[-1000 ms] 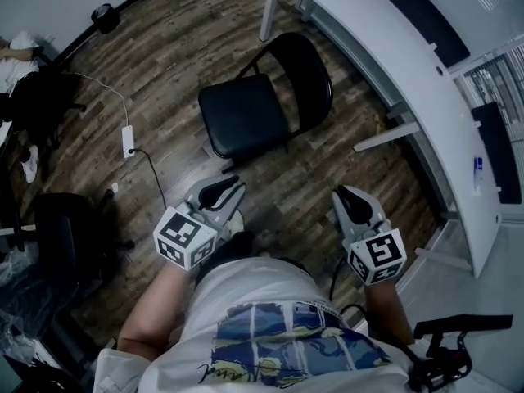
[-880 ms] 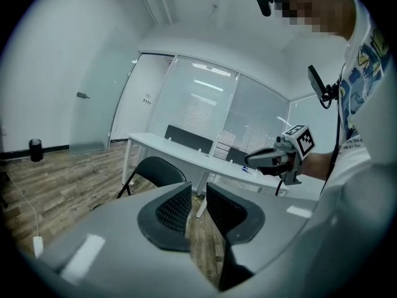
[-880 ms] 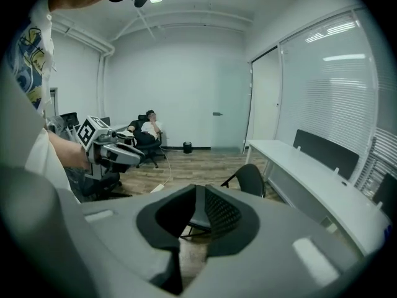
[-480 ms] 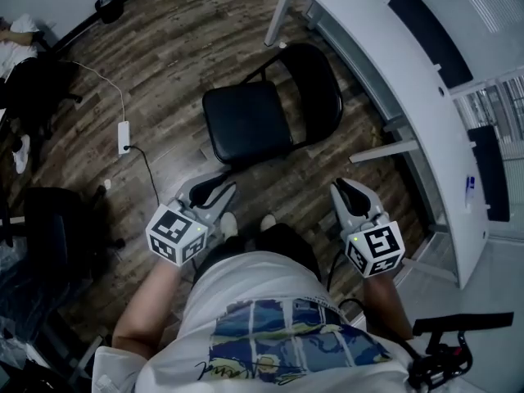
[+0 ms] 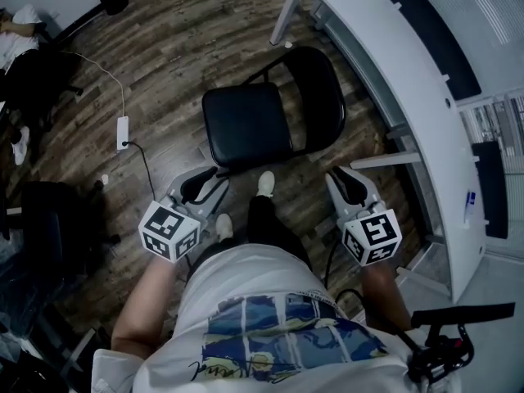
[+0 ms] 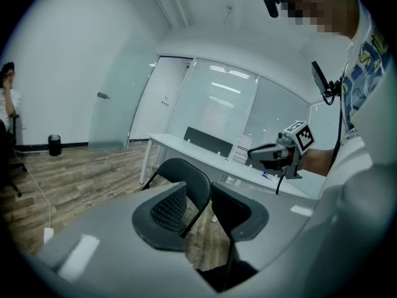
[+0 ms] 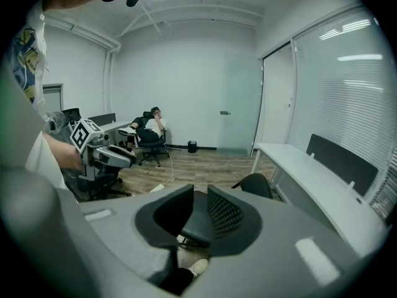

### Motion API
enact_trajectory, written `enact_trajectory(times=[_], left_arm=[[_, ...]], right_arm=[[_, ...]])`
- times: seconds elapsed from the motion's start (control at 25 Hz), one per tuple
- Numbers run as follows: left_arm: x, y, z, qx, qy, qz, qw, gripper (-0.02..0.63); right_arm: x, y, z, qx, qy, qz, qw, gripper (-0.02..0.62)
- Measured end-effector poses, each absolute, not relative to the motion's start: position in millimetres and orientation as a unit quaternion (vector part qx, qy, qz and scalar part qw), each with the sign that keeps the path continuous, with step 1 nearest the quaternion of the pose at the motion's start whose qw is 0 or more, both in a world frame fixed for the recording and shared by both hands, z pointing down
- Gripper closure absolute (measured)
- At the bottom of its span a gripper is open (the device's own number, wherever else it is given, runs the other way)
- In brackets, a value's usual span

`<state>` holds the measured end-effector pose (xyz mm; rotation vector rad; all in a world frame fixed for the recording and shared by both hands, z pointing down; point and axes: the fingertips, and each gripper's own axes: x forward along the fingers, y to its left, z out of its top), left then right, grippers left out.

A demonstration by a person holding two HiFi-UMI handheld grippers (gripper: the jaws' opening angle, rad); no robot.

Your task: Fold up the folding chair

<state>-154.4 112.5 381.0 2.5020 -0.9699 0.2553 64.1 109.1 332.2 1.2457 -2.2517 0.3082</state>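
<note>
Chair (image 5: pixel 246 125) unfolded on floor (image 5: pixel 164 56), 12 o'clock of person, just beside worktop (image 5: pixel 393 72). L gripper (image 5: pixel 199 185) at chair's 7 o'clock, R gripper (image 5: pixel 350 185) at 5. Both short of chair, jaws part spread, just been opening, pinching nothing.

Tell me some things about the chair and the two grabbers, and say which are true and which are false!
1. The folding chair is already folded flat. False: it stands open on the wooden floor.
2. The left gripper is gripping the chair's seat. False: it is short of the chair, its jaws have just been opening, and nothing is between them.
3. The right gripper holds nothing. True; its jaws have just been opening too.
4. A white desk stands next to the chair. True.
</note>
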Motion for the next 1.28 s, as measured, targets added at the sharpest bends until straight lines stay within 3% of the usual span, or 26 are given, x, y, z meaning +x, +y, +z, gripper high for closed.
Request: enact_trajectory(times=[0.76,1.28], left_arm=[[-112.8,8.9,426.7,0.874,-0.390,0.126,0.261,0.451],[-82.0,-35.7,473.5,0.864,-0.384,0.141,0.293,0.428]], right_arm=[[133.6,-25.1,398.5,0.441,-0.830,0.152,0.305,0.522],[203.4,-91.8,475.0,0.457,-0.786,0.197,0.366,0.498]])
